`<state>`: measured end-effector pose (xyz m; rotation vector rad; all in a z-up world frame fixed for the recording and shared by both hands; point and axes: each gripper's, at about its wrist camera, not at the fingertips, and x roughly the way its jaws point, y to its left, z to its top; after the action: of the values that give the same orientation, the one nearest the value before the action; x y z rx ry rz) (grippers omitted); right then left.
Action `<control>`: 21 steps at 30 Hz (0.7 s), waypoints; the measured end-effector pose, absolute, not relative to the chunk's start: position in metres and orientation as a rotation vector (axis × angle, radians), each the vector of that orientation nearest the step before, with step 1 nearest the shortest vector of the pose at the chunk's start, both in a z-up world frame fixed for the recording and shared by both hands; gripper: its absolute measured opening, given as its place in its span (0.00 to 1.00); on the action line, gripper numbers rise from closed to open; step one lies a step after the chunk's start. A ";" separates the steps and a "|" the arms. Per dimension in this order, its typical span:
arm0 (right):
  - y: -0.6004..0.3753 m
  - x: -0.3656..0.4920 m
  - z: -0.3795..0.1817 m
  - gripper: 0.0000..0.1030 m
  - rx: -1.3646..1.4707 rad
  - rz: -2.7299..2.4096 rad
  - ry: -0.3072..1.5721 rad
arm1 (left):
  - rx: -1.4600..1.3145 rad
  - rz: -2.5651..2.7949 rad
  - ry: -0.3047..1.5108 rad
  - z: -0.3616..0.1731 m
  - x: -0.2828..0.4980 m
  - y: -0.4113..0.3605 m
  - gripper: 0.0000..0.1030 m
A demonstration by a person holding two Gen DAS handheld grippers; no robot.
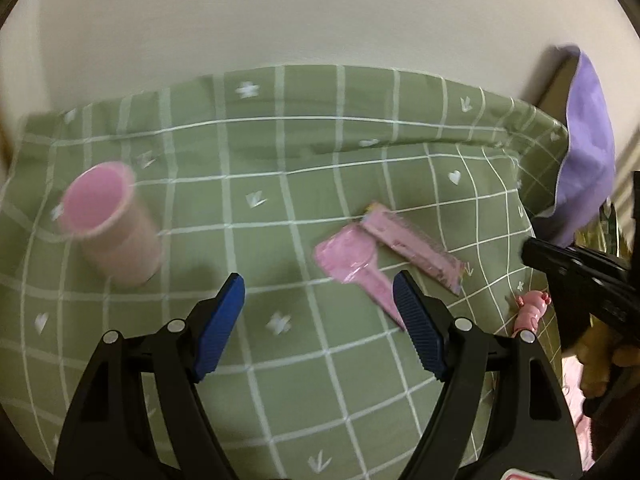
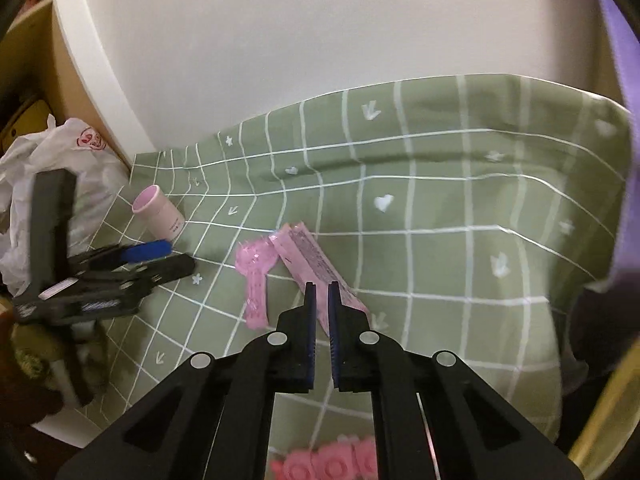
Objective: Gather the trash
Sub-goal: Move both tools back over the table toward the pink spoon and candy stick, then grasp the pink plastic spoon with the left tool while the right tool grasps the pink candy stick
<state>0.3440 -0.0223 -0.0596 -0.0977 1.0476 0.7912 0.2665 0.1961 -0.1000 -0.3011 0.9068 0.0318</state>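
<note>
Trash lies uncollected on the green checked bedcover (image 2: pixel 460 216): a pink wrapper (image 2: pixel 308 264), with a pink spoon packet (image 2: pixel 254 276) beside it and a pink cup (image 2: pixel 158 216) well apart. The right tool (image 2: pixel 322 286) has pinched shut on the wrapper's near end, while the left tool (image 1: pixel 318 296) gapes empty near the packet.

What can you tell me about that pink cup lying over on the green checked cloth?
The pink cup is a small, slightly tapered tumbler, matte like paper or plastic, with a paler outside and a brighter pink inside. It looks empty. It lies tipped on its side on the green checked cloth, its open mouth turned toward the wall. Small dark print shows near its base in the right wrist view. Nothing grips it; the open left hand-held gripper is nearby, apart from it.
</note>
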 end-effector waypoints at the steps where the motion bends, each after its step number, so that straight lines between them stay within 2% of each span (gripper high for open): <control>1: -0.027 0.343 -0.059 0.07 -0.089 0.783 1.048 | -0.275 0.020 0.918 -0.103 0.275 0.191 0.71; 4: -0.046 0.339 -0.058 0.08 -0.031 0.754 1.033 | -0.214 0.004 0.948 -0.112 0.296 0.177 0.71; 5: -0.053 0.337 -0.057 0.12 -0.010 0.751 1.013 | -0.203 -0.002 0.954 -0.114 0.301 0.174 0.71; 7: -0.059 0.337 -0.058 0.41 0.008 0.756 1.007 | -0.164 0.004 0.967 -0.118 0.312 0.167 0.70; 8: -0.057 0.339 -0.060 0.61 0.013 0.764 1.017 | -0.145 0.011 0.973 -0.120 0.316 0.164 0.67; 10: -0.049 0.344 -0.067 0.61 0.000 0.805 1.077 | -0.133 0.024 0.995 -0.124 0.321 0.162 0.60; 11: -0.041 0.346 -0.070 0.61 -0.023 0.823 1.096 | -0.135 0.022 1.006 -0.126 0.322 0.162 0.49; 12: -0.033 0.347 -0.071 0.55 -0.051 0.825 1.090 | -0.132 0.022 1.025 -0.129 0.322 0.163 0.40; 14: -0.012 0.348 -0.073 0.51 -0.153 0.813 1.052 | -0.114 0.019 1.025 -0.128 0.317 0.165 0.41; 21: 0.043 0.365 -0.096 0.51 -0.256 0.907 1.073 | -0.154 -0.012 1.032 -0.127 0.275 0.193 0.41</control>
<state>0.3646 0.0433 -0.0962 -0.2565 1.0728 0.9075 0.2751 0.1927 -0.1269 -0.1536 1.0315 -0.0118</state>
